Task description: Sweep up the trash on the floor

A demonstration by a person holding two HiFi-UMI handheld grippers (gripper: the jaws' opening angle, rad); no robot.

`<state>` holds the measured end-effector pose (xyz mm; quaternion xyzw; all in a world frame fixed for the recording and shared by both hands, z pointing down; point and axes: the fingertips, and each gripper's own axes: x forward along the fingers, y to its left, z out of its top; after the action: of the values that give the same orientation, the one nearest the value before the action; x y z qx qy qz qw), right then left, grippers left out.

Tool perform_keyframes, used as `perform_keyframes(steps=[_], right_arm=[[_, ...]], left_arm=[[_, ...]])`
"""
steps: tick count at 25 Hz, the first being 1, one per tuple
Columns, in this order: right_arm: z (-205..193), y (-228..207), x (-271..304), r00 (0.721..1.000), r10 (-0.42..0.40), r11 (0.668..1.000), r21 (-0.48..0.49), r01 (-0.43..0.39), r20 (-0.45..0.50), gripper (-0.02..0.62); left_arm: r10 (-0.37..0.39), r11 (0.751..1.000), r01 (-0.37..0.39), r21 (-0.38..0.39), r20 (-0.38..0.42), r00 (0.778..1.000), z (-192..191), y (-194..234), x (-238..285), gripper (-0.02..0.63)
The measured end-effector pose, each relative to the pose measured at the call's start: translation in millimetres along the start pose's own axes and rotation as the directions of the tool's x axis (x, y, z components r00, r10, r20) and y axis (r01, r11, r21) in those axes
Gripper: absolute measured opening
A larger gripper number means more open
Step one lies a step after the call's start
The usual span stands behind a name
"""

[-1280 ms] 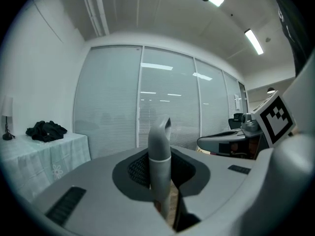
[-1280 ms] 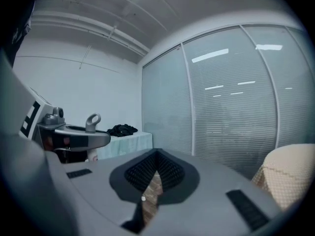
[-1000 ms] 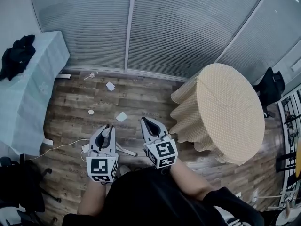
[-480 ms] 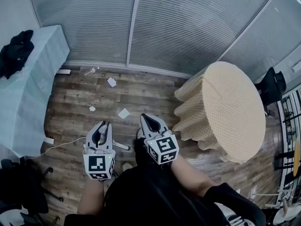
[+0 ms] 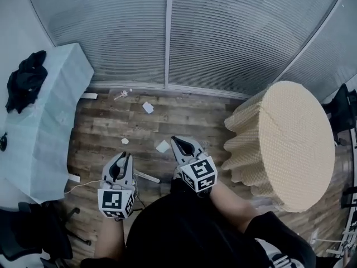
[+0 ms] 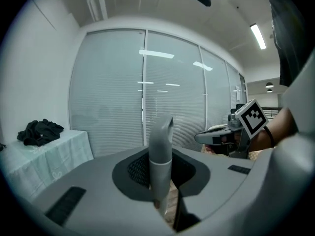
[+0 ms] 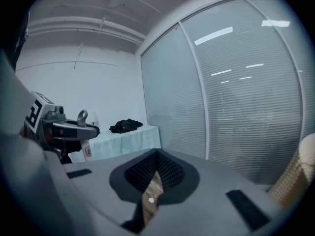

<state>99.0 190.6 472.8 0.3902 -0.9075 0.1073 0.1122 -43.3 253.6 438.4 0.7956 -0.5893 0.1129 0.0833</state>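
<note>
At the far left stands a table (image 5: 56, 121) draped in pale blue cloth with a black garment (image 5: 25, 78) heaped on it, well apart from the work. The left gripper (image 5: 121, 162) is held low in front of the person, jaws clenched on a grey handle (image 6: 160, 151) that stands upright between them and ends in a hooked, hollow tip. In the right gripper view the same handle has a hanging loop on top and runs down white below the jaws. I judge it to be the sweeping tool, carried upright so its working end can reach the floor (image 5: 100, 121), though that end is hidden beneath the person. The trash lies ahead on the wooden boards: a small crumpled bit (image 5: 125, 140), a square paper scrap (image 5: 163, 146) just beyond the gripper tips, a second scrap (image 5: 148, 107) farther out, and fine debris (image 5: 120, 94) at the foot of the glass wall (image 5: 167, 32). It lies scattered, so sweeping looks not yet begun. The right gripper (image 5: 181, 145) points forward beside the square paper scrap, jaws pressed together on nothing; only a thin slit of floor shows between them. It seems kept free, perhaps to steady the handle. At the right a round table (image 5: 295, 149) under beige cloth stands close, an obstacle for the handle to avoid.
</note>
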Motion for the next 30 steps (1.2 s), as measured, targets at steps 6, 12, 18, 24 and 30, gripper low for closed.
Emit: perform_keyframes(steps=[6, 12, 18, 24, 30], right_arm=[[-4.3, -55.6, 27.4, 0.998, 0.041, 0.999, 0.021, -0.039, -0.057, 0.003], [-17.7, -110.3, 39.2, 0.996, 0.017, 0.997, 0.076, -0.010, -0.090, 0.003], [-34.2, -159.0, 37.9, 0.991, -0.042, 0.993, 0.104, 0.055, -0.127, 0.003], [-47.3, -188.7, 24.0, 0.963, -0.215, 0.956, 0.166, 0.241, -0.160, 0.003], [-47.3, -191.8, 15.1, 0.889, -0.417, 0.876, 0.177, 0.448, -0.189, 0.003]], left_arm=[[-0.065, 0.998, 0.065, 0.001, -0.052, 0.997, 11.2, -11.3, 73.0, 0.055], [-0.177, 0.982, 0.183, 0.055, -0.099, 0.979, 14.0, -38.7, 132.6, 0.054], [-0.329, 0.931, 0.349, 0.109, -0.166, 0.930, 9.6, -72.9, 191.9, 0.054], [-0.544, 0.769, 0.595, 0.232, -0.251, 0.801, -10.0, -109.8, 231.7, 0.054], [-0.738, 0.452, 0.826, 0.337, -0.377, 0.559, -43.2, -130.8, 256.6, 0.054]])
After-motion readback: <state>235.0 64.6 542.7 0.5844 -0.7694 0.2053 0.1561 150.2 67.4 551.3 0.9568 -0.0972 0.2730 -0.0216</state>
